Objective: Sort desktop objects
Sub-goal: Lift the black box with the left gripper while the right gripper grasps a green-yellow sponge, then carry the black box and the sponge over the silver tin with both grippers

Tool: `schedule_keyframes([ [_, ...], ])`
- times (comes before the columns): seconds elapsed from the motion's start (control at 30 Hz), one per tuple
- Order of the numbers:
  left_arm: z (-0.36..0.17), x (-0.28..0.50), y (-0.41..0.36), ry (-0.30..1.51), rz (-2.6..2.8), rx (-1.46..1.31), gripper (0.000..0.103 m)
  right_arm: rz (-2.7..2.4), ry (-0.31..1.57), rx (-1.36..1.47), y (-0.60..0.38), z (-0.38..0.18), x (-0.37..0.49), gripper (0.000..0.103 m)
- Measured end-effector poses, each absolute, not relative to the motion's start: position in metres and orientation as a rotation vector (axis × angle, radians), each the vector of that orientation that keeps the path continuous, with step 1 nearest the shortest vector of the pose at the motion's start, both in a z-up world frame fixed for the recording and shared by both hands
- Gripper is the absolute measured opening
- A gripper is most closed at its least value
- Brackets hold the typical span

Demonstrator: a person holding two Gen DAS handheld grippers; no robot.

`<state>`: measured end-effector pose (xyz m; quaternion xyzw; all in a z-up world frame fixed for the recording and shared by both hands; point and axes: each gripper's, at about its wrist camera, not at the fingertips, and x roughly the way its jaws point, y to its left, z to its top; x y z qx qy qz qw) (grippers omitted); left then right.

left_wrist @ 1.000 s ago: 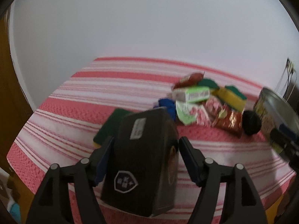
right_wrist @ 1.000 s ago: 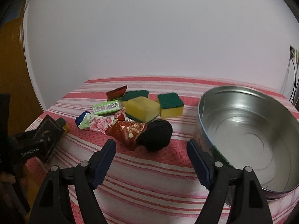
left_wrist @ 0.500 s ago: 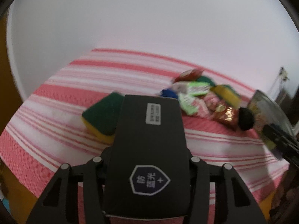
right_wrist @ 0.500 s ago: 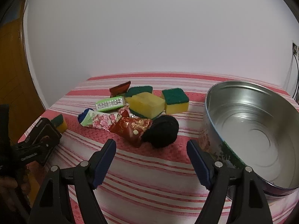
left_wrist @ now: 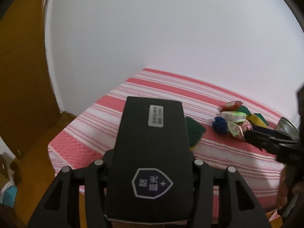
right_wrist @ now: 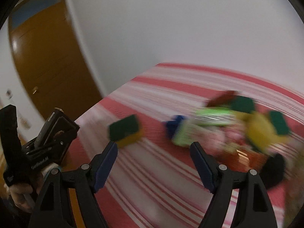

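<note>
Bare striped desk (right_wrist: 152, 180) lies open ahead of the right fingers (right_wrist: 105, 163). A lone sponge (right_wrist: 124, 130) sits left; the cluttered pile (right_wrist: 237, 127) blocks the right.

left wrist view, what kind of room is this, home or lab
Most likely a room in a home. A table under a red and white striped cloth stands against a plain white wall, beside a brown wooden door, with sponges and snack packets piled on it.
</note>
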<state>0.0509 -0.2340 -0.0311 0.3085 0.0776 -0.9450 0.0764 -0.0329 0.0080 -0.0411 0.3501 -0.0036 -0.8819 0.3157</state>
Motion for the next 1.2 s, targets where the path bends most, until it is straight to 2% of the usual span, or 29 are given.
schedule_keyframes([
  [0.13, -0.033, 0.055, -0.244, 0.229, -2.825, 0.926, 0.050, -2.181, 0.127, 0.939, -0.048, -0.051, -0.056, 0.088],
  [0.37, -0.037, 0.060, -0.266, 0.279, -2.792, 0.934, 0.050, -2.072, 0.288, 1.058, -0.112, -0.088, -0.087, 0.088],
  [0.53, -0.041, 0.059, -0.271, 0.297, -2.782, 0.946, 0.050, -2.120, 0.400, 1.040, -0.128, -0.101, -0.085, 0.088],
  [0.6, -0.043, 0.058, -0.272, 0.313, -2.778, 0.953, 0.050, -2.097, 0.376, 1.030, -0.125, -0.100, -0.083, 0.085],
  [0.63, -0.044, 0.056, -0.270, 0.322, -2.779, 0.956, 0.050, -2.105, 0.365, 1.030, -0.123, -0.098, -0.085, 0.076],
  [0.67, -0.044, 0.056, -0.269, 0.326, -2.783, 0.959, 0.050, -2.124, 0.350, 1.033, -0.119, -0.097, -0.087, 0.073],
  [0.8, -0.046, 0.052, -0.258, 0.332, -2.798, 0.978, 0.050, -2.165, 0.260, 1.049, -0.099, -0.095, -0.090, 0.073],
  [0.97, -0.047, 0.043, -0.238, 0.316, -2.834, 1.009, 0.050, -2.322, 0.363, 1.014, -0.079, -0.086, -0.075, 0.072],
  [1.2, -0.039, 0.033, -0.202, 0.275, -2.923, 1.012, 0.050, -2.473, 0.360, 0.889, -0.031, -0.051, -0.043, 0.073],
])
